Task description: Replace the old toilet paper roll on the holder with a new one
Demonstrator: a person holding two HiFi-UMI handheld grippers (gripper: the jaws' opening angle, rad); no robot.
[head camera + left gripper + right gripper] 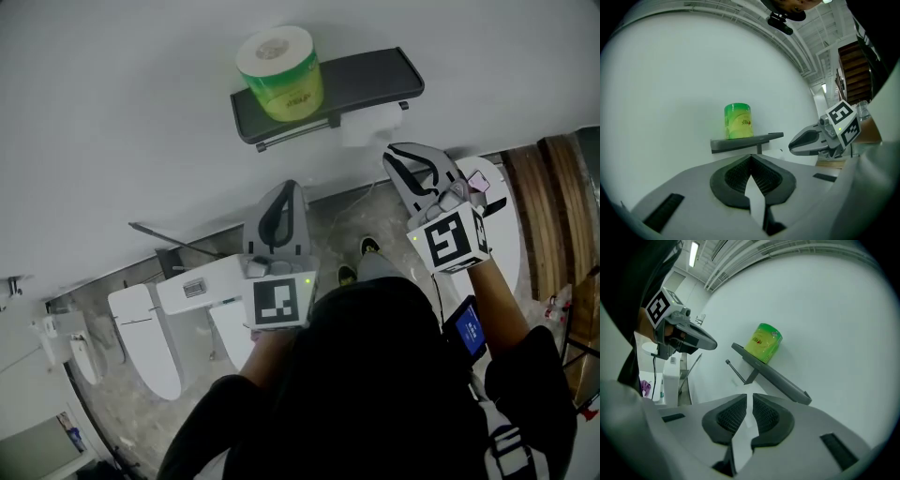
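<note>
The white wall (pixel 141 122) carries a dark holder shelf (pixel 361 80), with a toilet (pixel 141 328) on the floor to the left. The left gripper (pixel 284 192) and right gripper (pixel 398 155) are both closed with nothing held, apart from the holder. The green-wrapped new roll (pixel 279 70) stands upright on the shelf; the white old roll (pixel 370 127) hangs just beneath

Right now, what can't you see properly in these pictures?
- Old roll: head view, shelf covers most of it; paper left unclear.
- New roll: label print too small in every view.
- Bar: right gripper view, lower end hidden behind the right gripper.
</note>
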